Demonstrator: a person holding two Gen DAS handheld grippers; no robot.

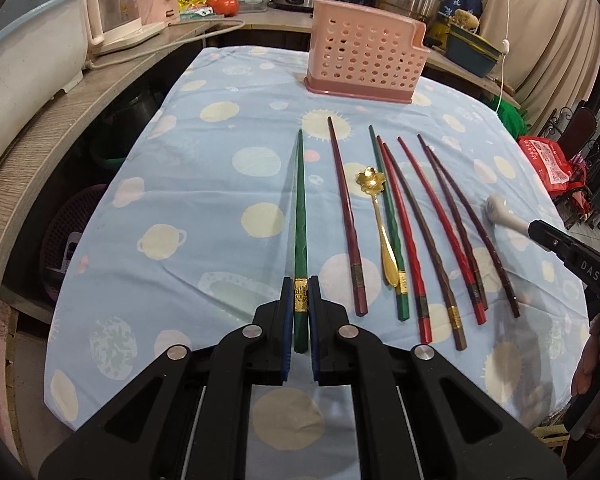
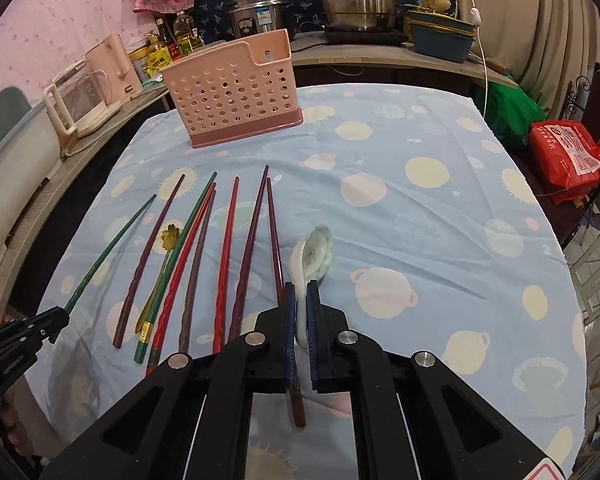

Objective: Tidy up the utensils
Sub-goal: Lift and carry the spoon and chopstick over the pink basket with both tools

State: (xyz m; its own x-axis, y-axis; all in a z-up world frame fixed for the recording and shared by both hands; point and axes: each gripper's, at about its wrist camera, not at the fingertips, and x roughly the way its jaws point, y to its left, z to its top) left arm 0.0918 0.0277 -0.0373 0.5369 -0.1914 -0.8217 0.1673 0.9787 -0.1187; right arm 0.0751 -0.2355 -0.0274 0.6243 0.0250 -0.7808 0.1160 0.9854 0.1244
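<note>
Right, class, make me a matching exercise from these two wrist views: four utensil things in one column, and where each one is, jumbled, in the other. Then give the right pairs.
Column one:
1. green chopstick
2. white spoon
3. gold spoon
4. pink holder

Column two:
A. standing at the far end of the tablecloth
B. between the fingers of the right gripper
C. lying among the row of chopsticks
D. between the fingers of the left gripper

Pairs: 1-D, 2-B, 3-C, 4-A.
</note>
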